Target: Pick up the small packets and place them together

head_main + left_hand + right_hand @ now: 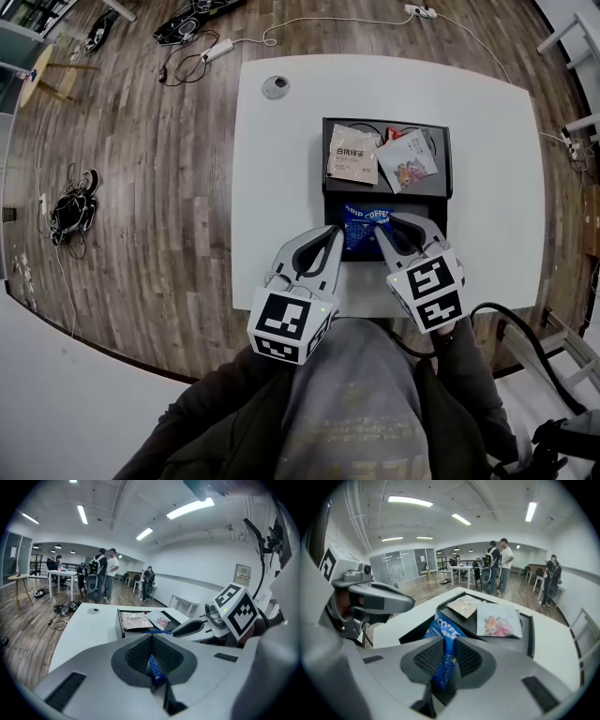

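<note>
Small packets gathered at black tray (325, 187) on white table (281, 187). Your left gripper (339, 231) and right gripper (385, 222) meet over tray's near end, both pinching blue coffee packet (364, 232). Beige packet (353, 155) and picture-print packet (406, 161) lie side by side in tray's far end.

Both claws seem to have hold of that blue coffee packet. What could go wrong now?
The left gripper and right gripper both pinch the blue coffee packet; pulling apart could tear it. The left seems to hold only an edge, so it may slip out.
</note>
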`<state>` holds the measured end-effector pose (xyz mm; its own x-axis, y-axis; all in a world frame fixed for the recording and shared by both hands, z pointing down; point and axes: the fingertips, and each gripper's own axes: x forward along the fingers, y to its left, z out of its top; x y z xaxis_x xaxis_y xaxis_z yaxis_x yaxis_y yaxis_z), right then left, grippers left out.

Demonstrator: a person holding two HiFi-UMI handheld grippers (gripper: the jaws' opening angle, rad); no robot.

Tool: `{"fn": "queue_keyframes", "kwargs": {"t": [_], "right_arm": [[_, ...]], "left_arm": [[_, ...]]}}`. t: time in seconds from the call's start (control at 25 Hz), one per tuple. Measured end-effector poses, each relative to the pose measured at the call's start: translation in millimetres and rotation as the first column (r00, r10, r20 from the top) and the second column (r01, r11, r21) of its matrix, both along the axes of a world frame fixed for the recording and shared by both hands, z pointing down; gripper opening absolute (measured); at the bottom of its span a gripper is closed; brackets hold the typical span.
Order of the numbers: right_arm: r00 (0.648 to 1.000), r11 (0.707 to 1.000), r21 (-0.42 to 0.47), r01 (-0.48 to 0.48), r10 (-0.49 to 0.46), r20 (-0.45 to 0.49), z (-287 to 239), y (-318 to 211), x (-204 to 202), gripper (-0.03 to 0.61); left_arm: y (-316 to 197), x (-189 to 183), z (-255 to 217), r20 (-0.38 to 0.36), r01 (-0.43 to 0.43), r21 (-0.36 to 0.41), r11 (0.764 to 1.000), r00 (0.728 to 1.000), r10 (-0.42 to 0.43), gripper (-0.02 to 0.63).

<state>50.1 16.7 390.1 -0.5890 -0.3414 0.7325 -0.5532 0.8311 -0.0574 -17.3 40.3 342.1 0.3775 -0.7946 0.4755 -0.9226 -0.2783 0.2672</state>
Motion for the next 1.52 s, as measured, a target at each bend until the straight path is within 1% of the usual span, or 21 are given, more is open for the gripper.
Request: {"fn": "queue_keyframes", "kwargs": {"t": [0.08, 0.24, 0.44, 0.6, 0.72, 0.84, 0.96, 1.16, 1.24, 1.32, 1.52], "right_arm": [[1.000, 1.000, 0.016, -0.014, 0.013, 0.014, -9, 2, 6, 0.080], [0.999, 0.999, 0.011, -0.043, 0.043, 0.029, -14, 12, 18, 0.080], [0.996, 0.999, 0.029, -0.046, 0.044, 0.079, -35, 4, 19, 0.080], [0.990, 0.997, 0.055, -0.060, 0.052, 0.134, -66, -13, 17, 0.080], [0.984, 0.994, 0.078, -0.073, 0.059, 0.169, -88, -38, 13, 0.081], [0.981, 0.993, 0.090, -0.076, 0.059, 0.183, -98, -66, 2, 0.081], [0.984, 0.994, 0.086, -0.071, 0.056, 0.168, -94, -86, -11, 0.081], [0.996, 0.995, 0.080, -0.055, 0.049, 0.075, -67, -108, -33, 0.086], [0.998, 0.996, 0.070, -0.049, 0.045, 0.045, -57, -111, -37, 0.092], [0.998, 0.996, 0.068, -0.051, 0.049, 0.026, -51, -114, -39, 0.113], [0.997, 0.992, 0.105, -0.071, 0.072, -0.005, -43, -121, -39, 0.118]], "left_arm": [[7, 7, -4, 0.001, -0.007, 0.011, 1.000, 1.000, 0.006, 0.003], [18, 17, -13, 0.006, -0.018, 0.028, 0.999, 1.000, 0.018, 0.003], [15, 16, -11, 0.008, -0.003, 0.032, 0.999, 1.000, 0.003, 0.003], [8, 14, -14, 0.006, 0.004, 0.042, 0.999, 1.000, -0.004, 0.003], [-4, 7, -17, 0.007, 0.022, 0.045, 0.999, 1.000, -0.023, 0.003], [-14, -4, -15, 0.004, 0.049, 0.038, 0.998, 0.999, -0.049, 0.003], [-18, -20, -12, 0.005, 0.080, 0.022, 0.997, 0.997, -0.081, 0.003], [-23, -46, 2, 0.000, 0.122, -0.013, 0.992, 0.992, -0.122, 0.003], [-25, -50, 7, -0.008, 0.130, -0.025, 0.991, 0.992, -0.130, 0.003], [-26, -53, 10, -0.016, 0.130, -0.034, 0.991, 0.991, -0.131, 0.003], [-25, -56, 19, -0.028, 0.133, -0.051, 0.990, 0.991, -0.134, 0.003]]}}
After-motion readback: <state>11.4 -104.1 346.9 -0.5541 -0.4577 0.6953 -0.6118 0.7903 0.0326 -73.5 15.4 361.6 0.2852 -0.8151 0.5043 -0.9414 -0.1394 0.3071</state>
